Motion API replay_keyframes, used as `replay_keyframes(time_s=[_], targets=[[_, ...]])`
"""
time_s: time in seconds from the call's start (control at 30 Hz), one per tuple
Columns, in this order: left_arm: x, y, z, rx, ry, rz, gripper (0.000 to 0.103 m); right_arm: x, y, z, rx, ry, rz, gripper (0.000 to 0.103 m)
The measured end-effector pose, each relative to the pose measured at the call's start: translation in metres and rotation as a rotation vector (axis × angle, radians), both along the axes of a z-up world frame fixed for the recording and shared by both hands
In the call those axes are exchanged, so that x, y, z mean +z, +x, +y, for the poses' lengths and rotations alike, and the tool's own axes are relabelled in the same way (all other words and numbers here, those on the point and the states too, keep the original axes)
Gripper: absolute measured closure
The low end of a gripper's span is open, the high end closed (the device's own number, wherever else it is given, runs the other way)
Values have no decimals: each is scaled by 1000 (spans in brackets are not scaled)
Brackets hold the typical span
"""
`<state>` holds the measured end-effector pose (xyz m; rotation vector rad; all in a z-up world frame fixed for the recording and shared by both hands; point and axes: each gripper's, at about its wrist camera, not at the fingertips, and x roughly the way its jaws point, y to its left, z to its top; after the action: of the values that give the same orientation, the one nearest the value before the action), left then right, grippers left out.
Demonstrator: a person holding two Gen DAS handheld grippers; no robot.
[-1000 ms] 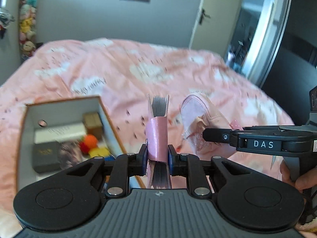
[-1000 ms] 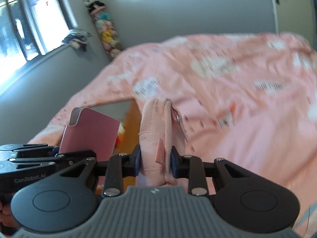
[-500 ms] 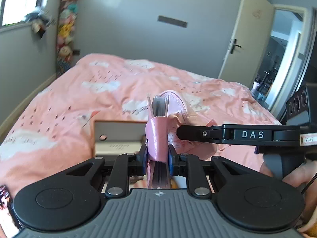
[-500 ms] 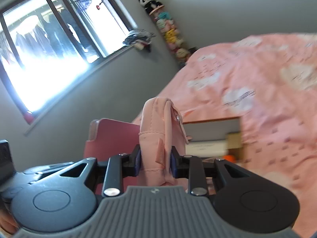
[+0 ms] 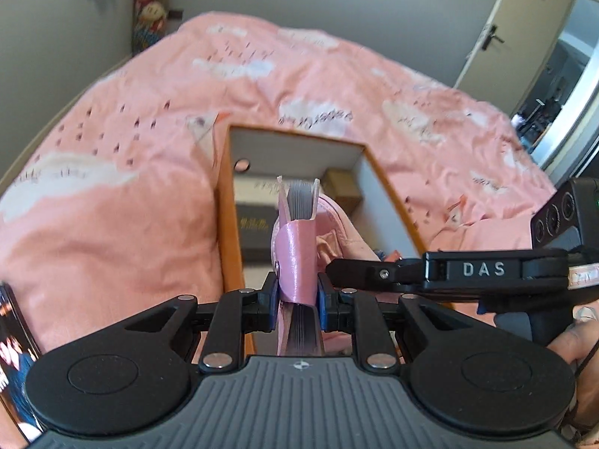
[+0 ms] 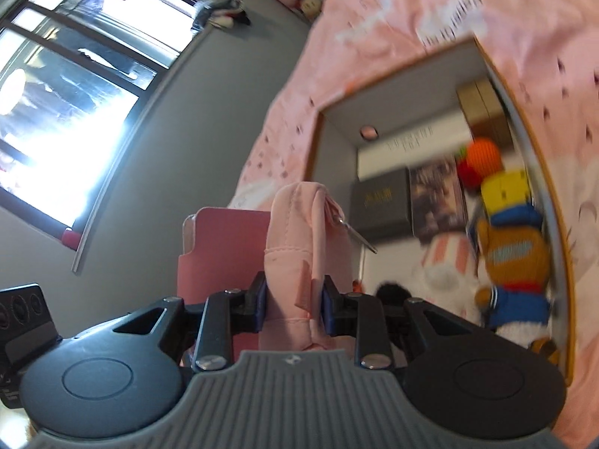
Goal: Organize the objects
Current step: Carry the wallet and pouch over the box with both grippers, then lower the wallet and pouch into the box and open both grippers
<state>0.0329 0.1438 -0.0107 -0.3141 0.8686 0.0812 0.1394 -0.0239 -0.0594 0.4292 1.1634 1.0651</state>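
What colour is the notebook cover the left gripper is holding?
Glossy pink, on the notebook with grey page edges; clearest in the left wrist view.

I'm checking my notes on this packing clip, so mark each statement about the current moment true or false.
1. The left gripper is shut on a pink notebook. True.
2. The right gripper is empty. False: it is shut on a pink fabric pouch.
3. The open box sits on a pink bedspread. True.
4. The box holds nothing. False: it holds a stuffed bear, an orange ball, a dark flat box and other things.
5. The bear wears green clothes. False: its clothes are blue, with a yellow hat.
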Motion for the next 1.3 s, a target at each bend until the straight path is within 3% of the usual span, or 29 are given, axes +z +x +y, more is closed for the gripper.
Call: replay_keyframes(time_s=[0.2, 0.37, 0.63, 0.87, 1.03, 1.3], targets=[[-15, 12, 0, 8, -33, 65, 81, -14, 6, 4, -3, -53, -15, 73], [-27, 24, -9, 22, 53, 142, 80, -22, 8, 5, -2, -75, -4, 73], [-36, 26, -15, 40, 91, 200, 74, -41, 9, 6, -2, -92, 56, 73], [-36, 28, -13, 35, 81, 199, 72, -43, 9, 6, -9, -91, 75, 73], [-34, 22, -3, 16, 4, 171, 57, -40, 8, 7, -9, -110, 56, 72], [-9, 6, 9, 75, -15, 19, 57, -33, -2, 23, 32, -193, -40, 72]])
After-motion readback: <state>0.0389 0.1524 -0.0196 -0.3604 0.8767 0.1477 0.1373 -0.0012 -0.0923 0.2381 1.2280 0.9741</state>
